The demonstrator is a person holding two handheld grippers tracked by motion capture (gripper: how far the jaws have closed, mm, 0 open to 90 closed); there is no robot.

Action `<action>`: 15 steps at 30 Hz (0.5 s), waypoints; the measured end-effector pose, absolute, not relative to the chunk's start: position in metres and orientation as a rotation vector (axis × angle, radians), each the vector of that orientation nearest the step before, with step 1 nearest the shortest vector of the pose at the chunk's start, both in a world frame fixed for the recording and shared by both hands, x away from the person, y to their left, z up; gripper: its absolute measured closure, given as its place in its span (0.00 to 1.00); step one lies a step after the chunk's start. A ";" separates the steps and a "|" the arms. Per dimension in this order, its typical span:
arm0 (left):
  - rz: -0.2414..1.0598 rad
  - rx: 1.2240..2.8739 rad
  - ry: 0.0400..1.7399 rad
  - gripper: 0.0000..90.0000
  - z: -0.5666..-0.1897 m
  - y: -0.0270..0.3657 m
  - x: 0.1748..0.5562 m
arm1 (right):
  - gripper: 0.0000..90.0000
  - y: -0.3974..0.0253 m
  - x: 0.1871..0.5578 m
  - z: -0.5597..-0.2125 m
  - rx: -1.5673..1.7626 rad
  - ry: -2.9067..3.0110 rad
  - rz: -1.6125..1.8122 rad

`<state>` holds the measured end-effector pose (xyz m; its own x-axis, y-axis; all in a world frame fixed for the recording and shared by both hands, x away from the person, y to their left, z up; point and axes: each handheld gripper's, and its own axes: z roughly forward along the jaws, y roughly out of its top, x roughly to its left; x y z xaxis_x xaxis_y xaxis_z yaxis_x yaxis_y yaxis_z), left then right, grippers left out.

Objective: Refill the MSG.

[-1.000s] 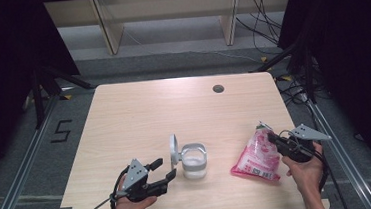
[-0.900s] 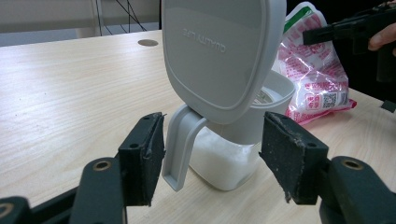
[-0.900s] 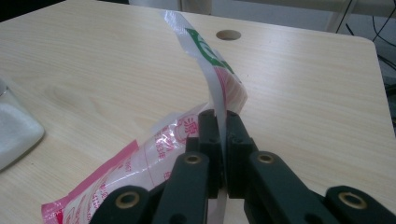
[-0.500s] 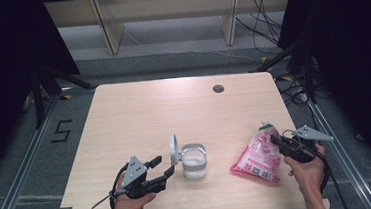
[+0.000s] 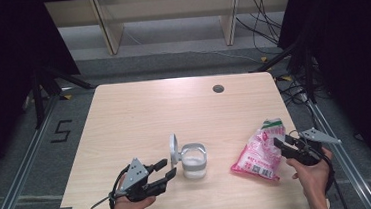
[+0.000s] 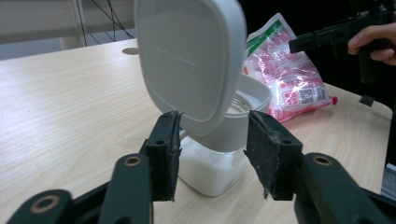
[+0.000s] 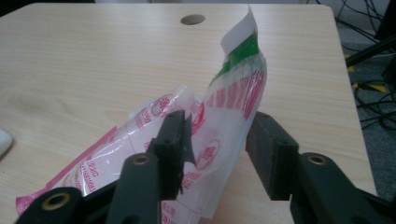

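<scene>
Beside the jar [image 5: 194, 160], the left gripper [image 5: 164, 169] gaped wide, holding nothing; the right gripper [image 7: 217, 142] stood open astride the bag [image 7: 205, 135].

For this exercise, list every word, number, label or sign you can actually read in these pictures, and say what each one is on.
"5": a dark mark on the floor left of the table.
Pink and green bag: red print, round emblems and a barcode label, all too blurred to read.
Raised lid of the container: faint embossed lettering, unreadable.
</scene>
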<state>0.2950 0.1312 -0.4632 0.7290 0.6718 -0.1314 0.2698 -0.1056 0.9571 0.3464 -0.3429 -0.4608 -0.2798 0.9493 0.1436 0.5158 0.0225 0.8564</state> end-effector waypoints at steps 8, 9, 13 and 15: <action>0.497 1.721 0.739 0.87 -0.458 0.142 0.290 | 0.56 -0.342 0.332 -0.452 1.482 1.757 1.194; 0.504 1.724 0.724 0.89 -0.458 0.144 0.291 | 0.56 -0.343 0.331 -0.452 1.463 1.765 1.204; 0.501 1.720 0.730 0.94 -0.458 0.144 0.295 | 0.55 -0.339 0.326 -0.449 1.465 1.763 1.220; 0.496 1.713 0.720 0.95 -0.459 0.143 0.298 | 0.54 -0.336 0.323 -0.448 1.462 1.765 1.235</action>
